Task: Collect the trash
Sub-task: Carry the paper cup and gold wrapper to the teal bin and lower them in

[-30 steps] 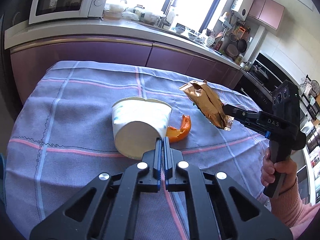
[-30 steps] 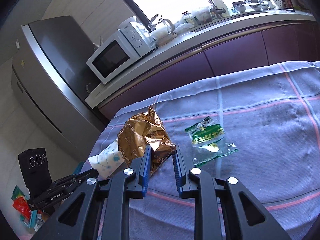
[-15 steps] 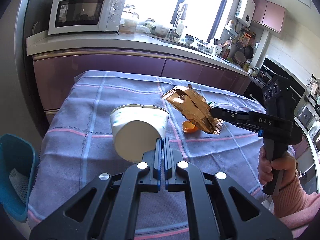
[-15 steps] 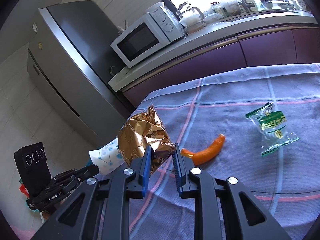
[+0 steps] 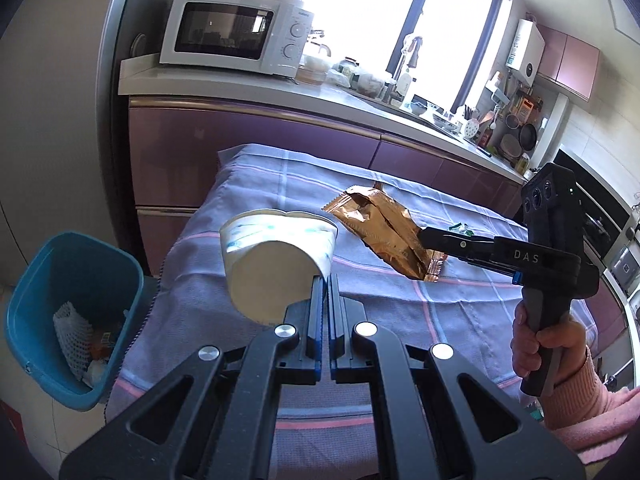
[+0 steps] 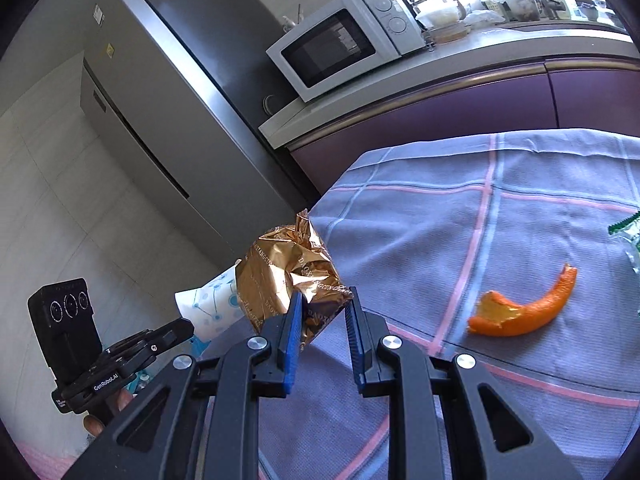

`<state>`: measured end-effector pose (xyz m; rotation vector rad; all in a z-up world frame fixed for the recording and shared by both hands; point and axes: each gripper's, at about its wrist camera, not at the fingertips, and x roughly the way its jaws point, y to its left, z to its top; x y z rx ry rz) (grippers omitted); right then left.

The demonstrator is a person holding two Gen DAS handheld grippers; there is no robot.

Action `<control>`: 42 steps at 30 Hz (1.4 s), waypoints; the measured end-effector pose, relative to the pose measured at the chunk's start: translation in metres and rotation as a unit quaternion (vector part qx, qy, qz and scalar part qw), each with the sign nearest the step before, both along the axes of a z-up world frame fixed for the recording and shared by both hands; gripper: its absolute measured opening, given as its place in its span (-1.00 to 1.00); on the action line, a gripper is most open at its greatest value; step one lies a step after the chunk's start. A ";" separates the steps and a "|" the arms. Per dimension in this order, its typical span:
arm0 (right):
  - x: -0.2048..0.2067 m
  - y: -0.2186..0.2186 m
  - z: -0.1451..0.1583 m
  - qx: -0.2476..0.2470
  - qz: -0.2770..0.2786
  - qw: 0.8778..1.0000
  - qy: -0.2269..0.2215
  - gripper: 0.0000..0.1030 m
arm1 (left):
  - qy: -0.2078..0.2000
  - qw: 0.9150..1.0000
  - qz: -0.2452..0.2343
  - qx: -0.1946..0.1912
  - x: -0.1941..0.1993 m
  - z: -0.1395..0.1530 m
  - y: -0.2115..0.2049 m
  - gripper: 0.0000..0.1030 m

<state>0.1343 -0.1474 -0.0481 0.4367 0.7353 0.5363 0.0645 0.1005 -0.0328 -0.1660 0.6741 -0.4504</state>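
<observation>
My left gripper (image 5: pixel 325 284) is shut on the wall of a white paper cup (image 5: pixel 276 264), held on its side above the left end of the table. To its right, my right gripper (image 5: pixel 424 236) is shut on a crumpled gold snack bag (image 5: pixel 384 232), also held in the air. In the right wrist view the gold bag (image 6: pixel 288 276) sits between the blue pads of my right gripper (image 6: pixel 323 300), and the cup (image 6: pixel 212 304) shows behind it in my left gripper (image 6: pixel 182 330). An orange peel (image 6: pixel 524 312) and a green wrapper (image 6: pixel 628 236) lie on the cloth.
A blue bin (image 5: pixel 68 320) with some rubbish inside stands on the floor by the left end of the table (image 5: pixel 280 184). Purple cabinets with a microwave (image 5: pixel 236 32) run behind. A fridge (image 6: pixel 168 92) stands at the far left. A hand (image 5: pixel 548 344) in a pink sleeve grips the right handle.
Both grippers have carried the cup and the gold bag leftward over the table. The blue bin has come into view, and the peel is now hidden in the left wrist view.
</observation>
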 end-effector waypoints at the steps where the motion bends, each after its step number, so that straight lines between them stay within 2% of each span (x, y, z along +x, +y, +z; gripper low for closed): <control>1: 0.001 0.005 0.001 -0.004 0.004 1.000 -0.002 -0.61 | 0.001 1.000 0.004 -0.001 0.000 -0.001 0.005 -0.95; 22: 0.022 0.105 0.011 -0.047 0.096 0.994 -0.015 -0.61 | -0.006 0.996 0.084 -0.003 -0.009 -0.001 0.084 -0.95; 42: 0.056 0.195 0.004 -0.088 0.155 0.984 -0.001 -0.61 | 0.034 0.983 0.183 -0.002 0.003 -0.031 0.158 -0.95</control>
